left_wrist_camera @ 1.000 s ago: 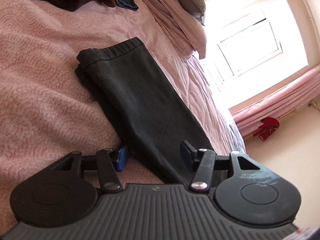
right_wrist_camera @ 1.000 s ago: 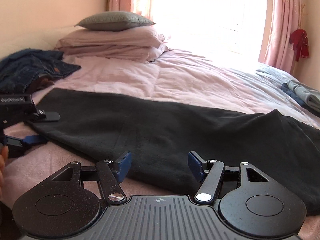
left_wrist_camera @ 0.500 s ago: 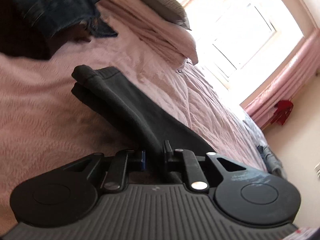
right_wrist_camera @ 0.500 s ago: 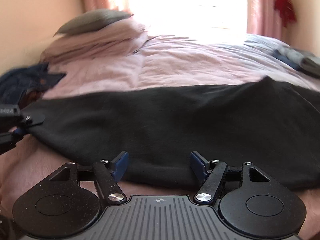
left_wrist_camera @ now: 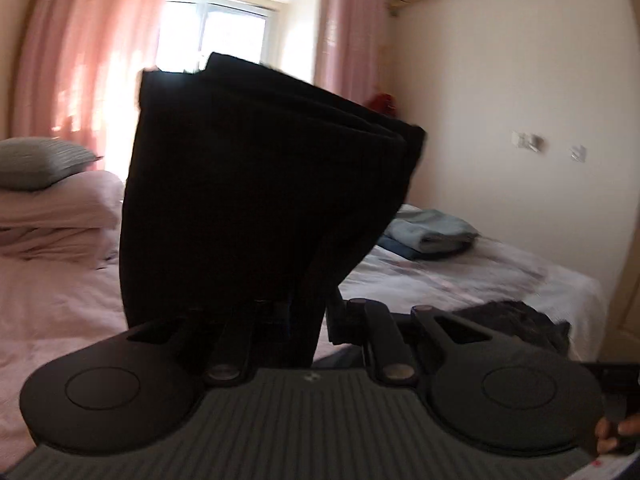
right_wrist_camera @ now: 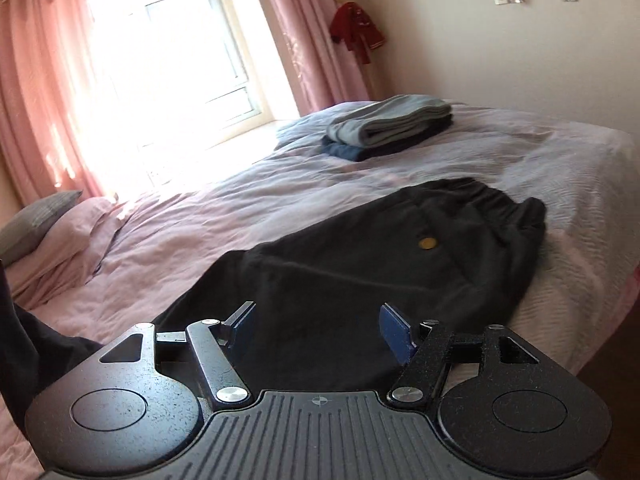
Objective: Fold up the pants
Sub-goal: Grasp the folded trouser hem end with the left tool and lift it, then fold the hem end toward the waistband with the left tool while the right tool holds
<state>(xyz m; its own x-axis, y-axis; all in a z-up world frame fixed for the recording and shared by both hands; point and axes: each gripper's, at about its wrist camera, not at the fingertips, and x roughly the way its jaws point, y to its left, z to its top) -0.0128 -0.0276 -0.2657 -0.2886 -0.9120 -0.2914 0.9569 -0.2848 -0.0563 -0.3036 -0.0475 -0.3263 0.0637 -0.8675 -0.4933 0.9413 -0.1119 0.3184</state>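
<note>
Now the left tongs [left_wrist_camera: 308,320] clamp the black pants [left_wrist_camera: 256,200], whose leg end fills the frame's centre. Lower down, the right tongs [right_wrist_camera: 318,330] gape over the rest on the bed [right_wrist_camera: 560,168].

- the pants [right_wrist_camera: 360,264] are lying across the bed [right_wrist_camera: 520,160], their waist end toward its right edge.
- their leg end [left_wrist_camera: 256,200] is standing up off the bed, pinched in the left gripper [left_wrist_camera: 308,320].
- the right gripper [right_wrist_camera: 318,326] is hovering just before the pants, spread wide.
- folded clothes [right_wrist_camera: 392,124] are sitting behind the pants, toward the window [right_wrist_camera: 172,52].
- pillows [right_wrist_camera: 52,232] are lying at the far left.
</note>
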